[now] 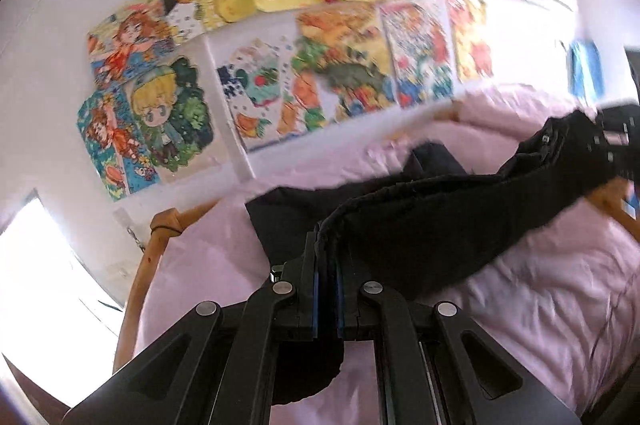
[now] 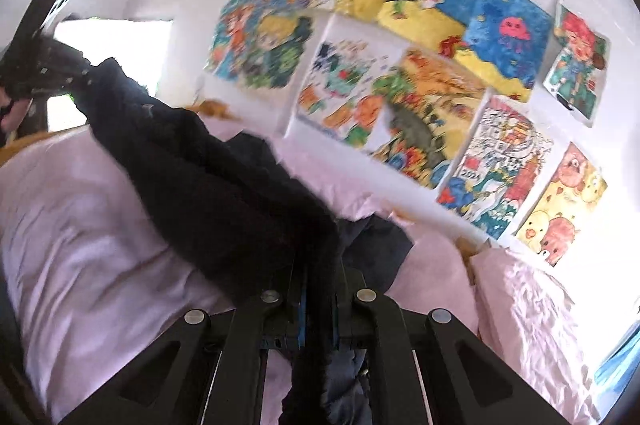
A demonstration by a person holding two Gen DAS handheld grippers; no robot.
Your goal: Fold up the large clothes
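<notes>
A dark, near-black garment (image 1: pixel 432 213) is held up over a bed with a pink cover (image 1: pixel 540 305). My left gripper (image 1: pixel 326 245) is shut on one edge of the garment, and fabric hangs down between its fingers. My right gripper (image 2: pixel 320 265) is shut on the other edge of the same garment (image 2: pixel 208 177). The cloth stretches between them in a band. The right gripper shows at the far right of the left wrist view (image 1: pixel 616 141); the left gripper shows at the upper left of the right wrist view (image 2: pixel 44 65). Part of the garment trails onto the bed.
The bed has a curved wooden frame (image 1: pixel 140 277) along its edge. Behind it a white wall carries several colourful children's paintings (image 1: pixel 304 37). A bright window (image 2: pixel 116 45) is at the left of the right wrist view. The pink cover (image 2: pixel 80 245) is wrinkled.
</notes>
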